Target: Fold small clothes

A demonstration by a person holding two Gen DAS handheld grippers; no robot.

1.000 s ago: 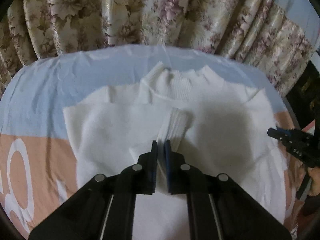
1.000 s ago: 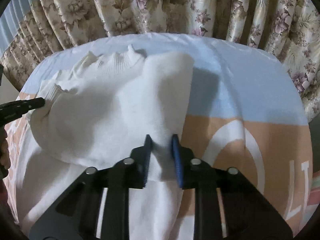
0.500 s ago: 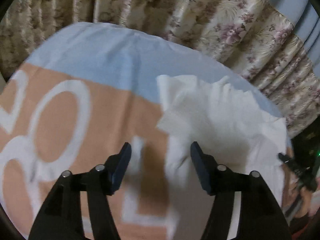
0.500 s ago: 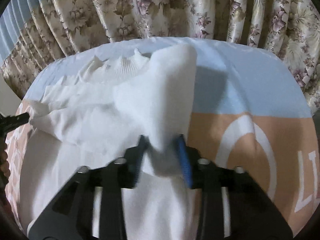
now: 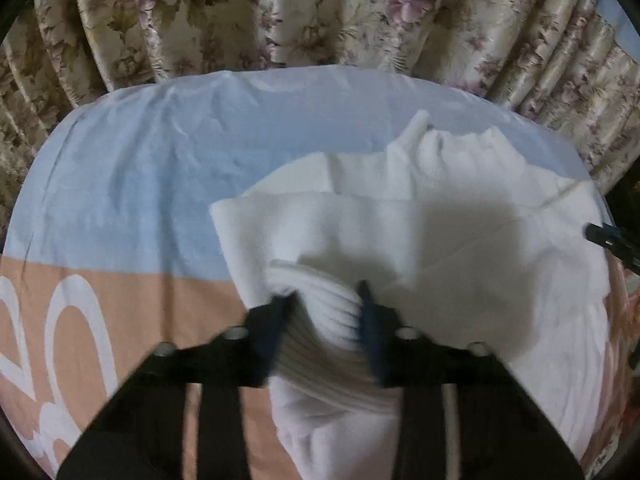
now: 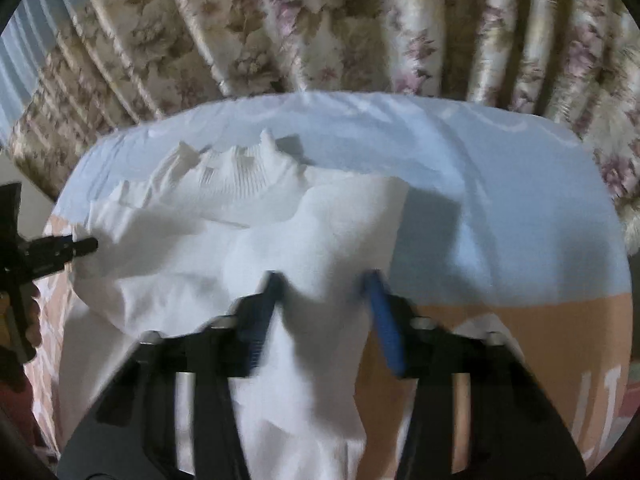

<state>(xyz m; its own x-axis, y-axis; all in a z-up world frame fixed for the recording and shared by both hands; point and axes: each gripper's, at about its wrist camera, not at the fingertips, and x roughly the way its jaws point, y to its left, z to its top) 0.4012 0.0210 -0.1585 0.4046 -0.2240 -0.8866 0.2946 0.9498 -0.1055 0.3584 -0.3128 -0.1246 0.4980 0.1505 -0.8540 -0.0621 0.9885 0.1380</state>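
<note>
The left gripper (image 5: 326,298) stood spread around the white sweater (image 5: 460,248)'s ribbed cuff (image 5: 332,316); the right gripper (image 6: 326,282) likewise gaped, unclenched, around a raised fold — either could slump, undoing the fold.

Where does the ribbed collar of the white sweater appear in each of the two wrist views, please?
Left wrist: the ribbed collar sits upper right of centre, at the sweater's far edge.
Right wrist: the ribbed collar sits upper left of centre, beyond the gripper.
Shared landmark: the floral curtain behind the blue sheet.
</note>
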